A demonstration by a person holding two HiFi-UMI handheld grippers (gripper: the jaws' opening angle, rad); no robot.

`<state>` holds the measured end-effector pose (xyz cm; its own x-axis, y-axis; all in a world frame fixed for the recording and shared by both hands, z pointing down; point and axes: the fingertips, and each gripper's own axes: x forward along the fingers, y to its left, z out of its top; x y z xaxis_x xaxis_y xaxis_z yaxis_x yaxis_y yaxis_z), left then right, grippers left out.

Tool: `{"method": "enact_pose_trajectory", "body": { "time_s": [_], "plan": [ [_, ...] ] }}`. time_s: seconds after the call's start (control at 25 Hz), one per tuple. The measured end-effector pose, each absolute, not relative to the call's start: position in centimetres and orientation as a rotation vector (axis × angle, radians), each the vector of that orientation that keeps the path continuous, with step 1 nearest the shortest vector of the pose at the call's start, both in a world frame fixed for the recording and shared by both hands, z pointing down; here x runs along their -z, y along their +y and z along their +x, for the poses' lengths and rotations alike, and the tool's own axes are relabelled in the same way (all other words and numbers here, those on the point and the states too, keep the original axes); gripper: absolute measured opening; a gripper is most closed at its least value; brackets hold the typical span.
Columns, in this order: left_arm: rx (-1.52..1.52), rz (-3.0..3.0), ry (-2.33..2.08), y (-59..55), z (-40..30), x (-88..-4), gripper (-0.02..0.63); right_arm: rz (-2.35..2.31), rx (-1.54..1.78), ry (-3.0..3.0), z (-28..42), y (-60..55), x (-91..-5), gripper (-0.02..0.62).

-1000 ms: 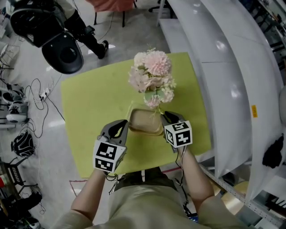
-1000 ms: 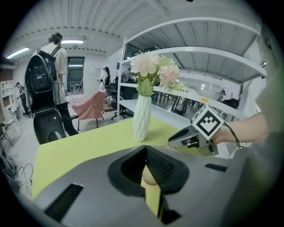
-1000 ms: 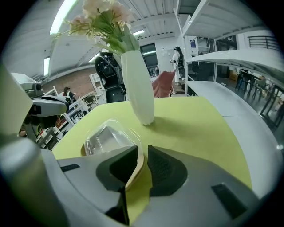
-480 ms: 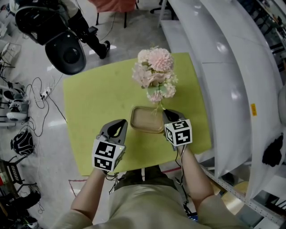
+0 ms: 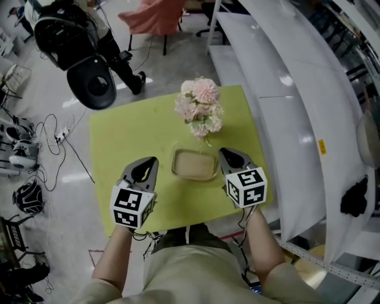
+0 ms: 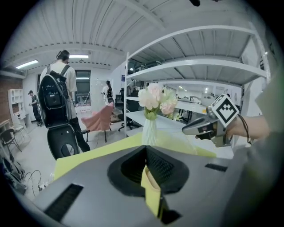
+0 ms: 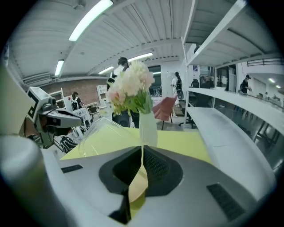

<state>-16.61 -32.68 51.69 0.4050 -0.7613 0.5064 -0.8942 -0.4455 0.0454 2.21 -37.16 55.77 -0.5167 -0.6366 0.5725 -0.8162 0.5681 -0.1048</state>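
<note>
**Inspector A:** What do we record for the left gripper (image 5: 146, 164)?

**Inspector B:** We find its fingers (image 6: 151, 195) clenched, pad against pad, with nothing caught between them. It hangs over the near left part of the yellow-green tabletop (image 5: 122, 139).

**Inspector A:** And the right gripper (image 5: 228, 155)?

**Inspector B:** The same finding. Its fingers (image 7: 138, 184) are pressed together and carry nothing. It sits over the near right part of the tabletop.

**Inspector A:** Where do we place the clear lidded container (image 5: 193, 164)?

**Inspector B:** It lies flat on the tabletop between the two grippers, with tan contents showing through the lid. The left gripper stands clearly apart from its left edge. The right gripper is just beside its right edge, and we cannot tell whether the two touch.

**Inspector A:** What stands about it?

**Inspector B:** A white vase (image 6: 149, 133) stands upright just behind the container and holds pink and cream flowers (image 5: 199, 107). From the head view the blooms hide most of the vase.

**Inspector A:** Beyond the tabletop?

**Inspector B:** We note white shelving (image 5: 279, 89) along the right side and a pink chair (image 5: 157, 15) on the floor at the far end. Loose cables (image 5: 53, 127) lie on the floor to the left. A person with a black backpack (image 6: 54, 91) stands in the background of the left gripper view.
</note>
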Motion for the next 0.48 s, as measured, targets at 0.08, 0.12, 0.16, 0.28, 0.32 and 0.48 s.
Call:
{"method": "enact_pose_trajectory", "body": {
  "time_s": [0.08,0.12,0.16,0.28,0.32,0.48],
  "plan": [
    [-0.583,2.388,-1.463,-32.6,-16.8,-49.7,0.006,1.190,-0.452,-2.367,2.2,-36.8,-52.6,0.021],
    [-0.570,2.405,-1.474,-32.4,-16.8,-48.7,0.006,1.204,-0.426,-2.389,2.3,-36.5,-51.0,0.021],
    [-0.558,2.421,-1.484,-32.3,-16.8,-47.7,0.006,1.218,-0.399,-2.410,2.3,-36.2,-49.4,0.021],
    [-0.530,2.475,-1.508,-31.5,-16.7,-44.6,0.006,1.258,-0.321,-2.469,2.4,-35.1,-44.7,0.021],
    [-0.531,2.496,-1.519,-31.3,-16.7,-43.6,0.006,1.271,-0.297,-2.488,2.4,-34.7,-43.3,0.021],
    [-0.484,2.589,-1.565,-30.3,-16.9,-38.8,0.006,1.309,-0.201,-2.560,2.7,-33.1,-38.2,0.021]
  ]
}}
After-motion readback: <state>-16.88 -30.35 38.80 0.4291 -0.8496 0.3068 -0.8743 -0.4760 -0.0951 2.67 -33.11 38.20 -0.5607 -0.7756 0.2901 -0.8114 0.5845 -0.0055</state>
